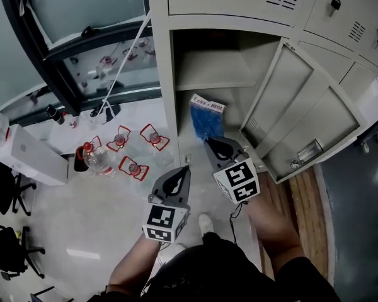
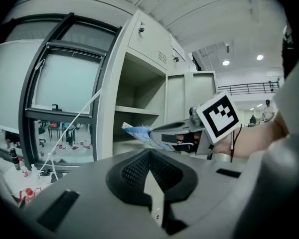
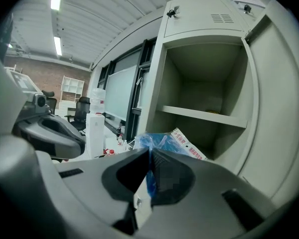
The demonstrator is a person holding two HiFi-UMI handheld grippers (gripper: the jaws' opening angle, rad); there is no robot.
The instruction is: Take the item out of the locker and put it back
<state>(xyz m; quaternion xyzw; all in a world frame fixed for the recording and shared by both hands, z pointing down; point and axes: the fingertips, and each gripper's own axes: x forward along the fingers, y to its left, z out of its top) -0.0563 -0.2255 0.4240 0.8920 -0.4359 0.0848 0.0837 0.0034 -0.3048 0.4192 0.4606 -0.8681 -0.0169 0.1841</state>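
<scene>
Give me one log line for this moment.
right gripper: shut on bag | bag: blue, at open locker's mouth | left gripper: shut, empty

Head view looks steeply down; both gripper views face the shared open locker (image 1: 159, 55).

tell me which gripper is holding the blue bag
The right gripper: its jaws pinch the blue bag by the open locker, while the left gripper is shut on nothing.
</scene>
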